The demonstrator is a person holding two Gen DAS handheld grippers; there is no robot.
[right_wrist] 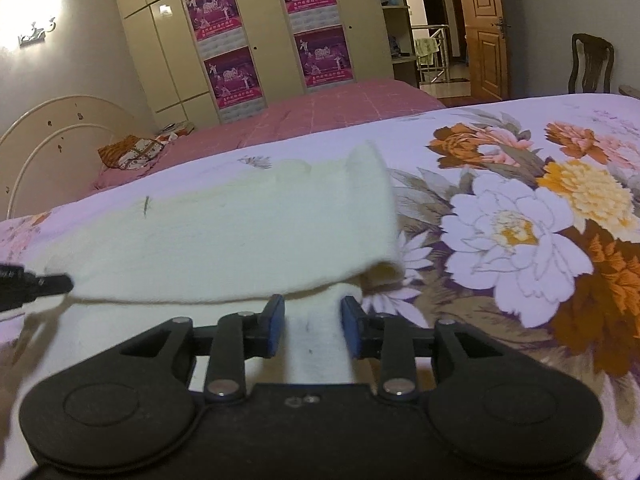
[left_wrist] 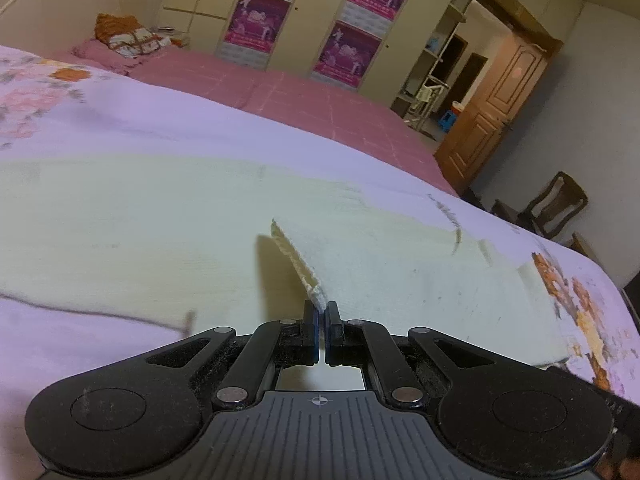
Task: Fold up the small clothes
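Note:
A cream knitted garment (left_wrist: 140, 216) lies spread on a floral bedspread (left_wrist: 60, 92). My left gripper (left_wrist: 323, 312) is shut on an edge of the garment and lifts a fold of it (left_wrist: 304, 256) off the bed. In the right wrist view the garment (right_wrist: 224, 236) has its near edge raised and folded over. My right gripper (right_wrist: 313, 312) is open, its blue pads either side of a strip of the cream cloth (right_wrist: 316, 344) without pinching it. The tip of the left gripper (right_wrist: 44, 284) shows at the left edge, holding the raised edge.
The floral bedspread (right_wrist: 520, 220) extends to the right. A pink-covered bed (left_wrist: 304, 100) with a bundle of clothes (left_wrist: 128, 38) lies beyond. Wardrobes with posters (right_wrist: 228, 68), an open wooden door (left_wrist: 500, 108) and a wooden chair (left_wrist: 556, 204) stand behind.

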